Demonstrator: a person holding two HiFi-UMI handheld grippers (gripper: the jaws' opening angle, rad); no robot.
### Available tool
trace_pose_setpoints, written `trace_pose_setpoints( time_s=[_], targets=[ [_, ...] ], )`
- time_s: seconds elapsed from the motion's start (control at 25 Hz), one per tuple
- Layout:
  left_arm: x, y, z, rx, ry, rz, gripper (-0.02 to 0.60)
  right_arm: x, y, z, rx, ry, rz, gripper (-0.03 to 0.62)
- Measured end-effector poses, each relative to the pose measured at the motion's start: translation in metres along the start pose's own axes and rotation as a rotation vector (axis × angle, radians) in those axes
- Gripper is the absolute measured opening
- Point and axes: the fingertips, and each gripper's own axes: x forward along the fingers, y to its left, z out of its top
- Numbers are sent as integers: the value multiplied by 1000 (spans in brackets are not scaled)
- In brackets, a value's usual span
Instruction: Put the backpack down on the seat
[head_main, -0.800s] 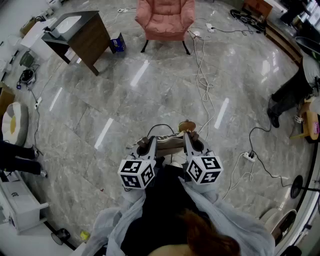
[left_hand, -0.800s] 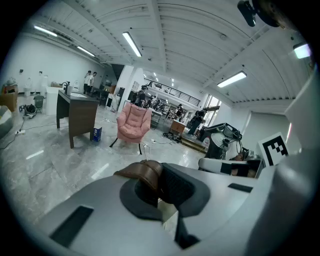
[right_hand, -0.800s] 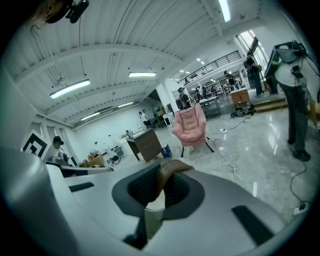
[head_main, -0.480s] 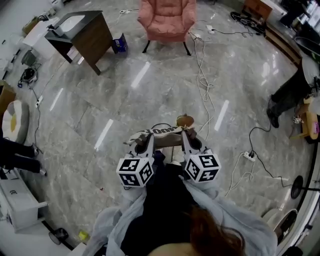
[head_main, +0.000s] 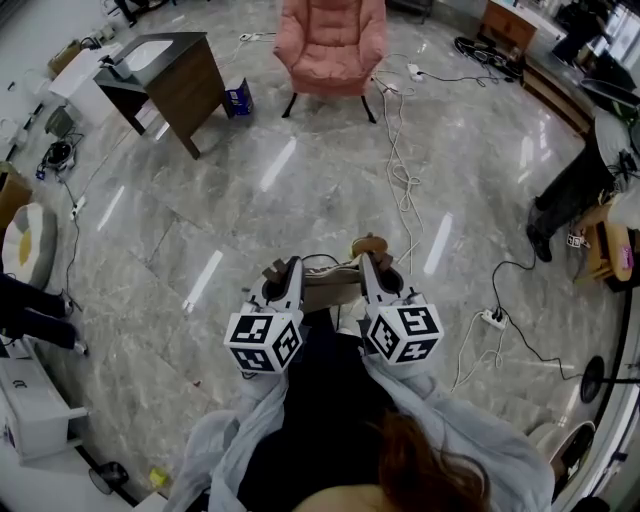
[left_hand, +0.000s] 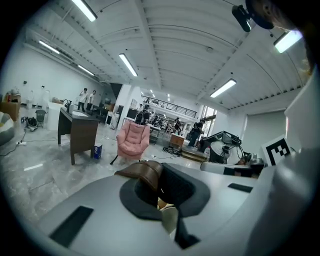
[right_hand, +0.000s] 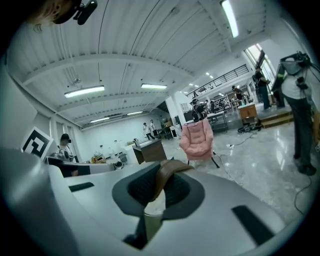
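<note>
In the head view I hold the backpack (head_main: 331, 287), a tan and brown bundle, between my two grippers in front of my body and above the floor. My left gripper (head_main: 284, 276) is shut on a brown leather strap (left_hand: 145, 173) of it. The right gripper (head_main: 371, 270) is shut on another brown strap (right_hand: 167, 175). Most of the bag is hidden under the grippers. The seat is a pink armchair (head_main: 331, 42) standing far ahead across the marble floor; it also shows as the pink armchair (left_hand: 132, 140) and pink armchair (right_hand: 198, 139) in the gripper views.
A dark wooden desk (head_main: 167, 66) stands left of the armchair, with a blue box (head_main: 237, 97) beside it. Loose cables (head_main: 401, 172) run along the floor from the armchair toward me. A power strip (head_main: 491, 318) lies at my right. A person (head_main: 568, 196) stands at the right edge.
Both grippers keep their hold on the straps and have drifted slightly left. The bag between them has sagged, and the printed strap raised half a second ago no longer shows.
</note>
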Motion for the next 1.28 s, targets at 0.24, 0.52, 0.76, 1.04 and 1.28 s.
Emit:
trace_pose_setpoints(
  time_s=[0.24,0.52,0.76,1.04,1.28],
  targets=[
    [11,2,-15,-19,39,-3,14,5,-11,-7,27,13,-21,17],
    [50,11,-18,-37,79,-16,14,29,-37,-8,51,38,-55,17],
    [108,29,5,-50,89,-28,14,78,-62,16,58,47,-69,17],
    [176,59,43,-57,94,-44,14,148,-83,57,-4,34,-86,17],
    [231,89,70,-52,111,-58,14,206,-99,80,19,32,-102,17]
  ],
)
